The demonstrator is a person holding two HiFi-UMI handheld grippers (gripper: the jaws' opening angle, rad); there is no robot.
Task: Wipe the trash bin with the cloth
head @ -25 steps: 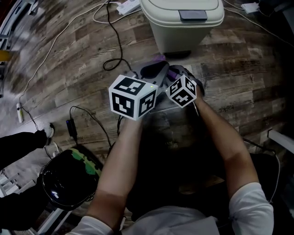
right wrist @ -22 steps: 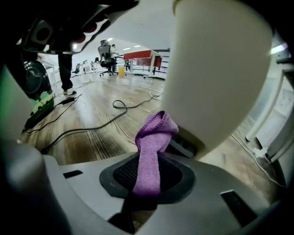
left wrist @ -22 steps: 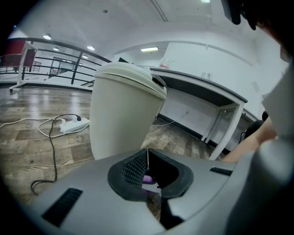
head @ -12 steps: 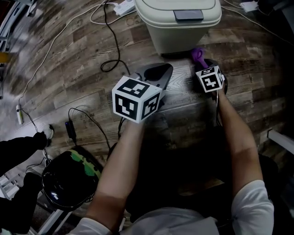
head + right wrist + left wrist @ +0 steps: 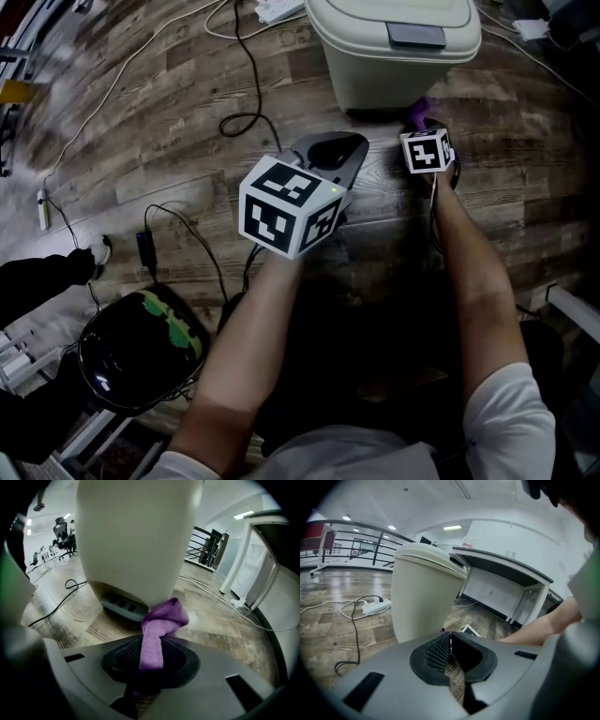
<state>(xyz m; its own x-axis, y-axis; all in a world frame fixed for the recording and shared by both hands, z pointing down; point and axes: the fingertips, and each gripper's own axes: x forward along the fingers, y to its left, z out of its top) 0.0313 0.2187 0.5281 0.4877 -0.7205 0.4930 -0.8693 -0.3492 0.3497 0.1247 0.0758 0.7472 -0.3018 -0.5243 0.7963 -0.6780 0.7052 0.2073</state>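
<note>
Bin (image 5: 131,541): upright, long axis vertical, straight ahead of our right gripper (image 5: 152,656), the nearer one. Cloth (image 5: 161,620): purple, pinched in the right jaws, bunched end close against the bin's lower front. Left gripper (image 5: 450,644): jaws together, empty, farther back. We read no brand or label.

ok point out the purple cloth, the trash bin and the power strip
purple cloth (image 5: 162,619): right gripper view, its folded top
trash bin (image 5: 375,80): head view, its front wall
power strip (image 5: 376,607): left gripper view, its white body
</note>
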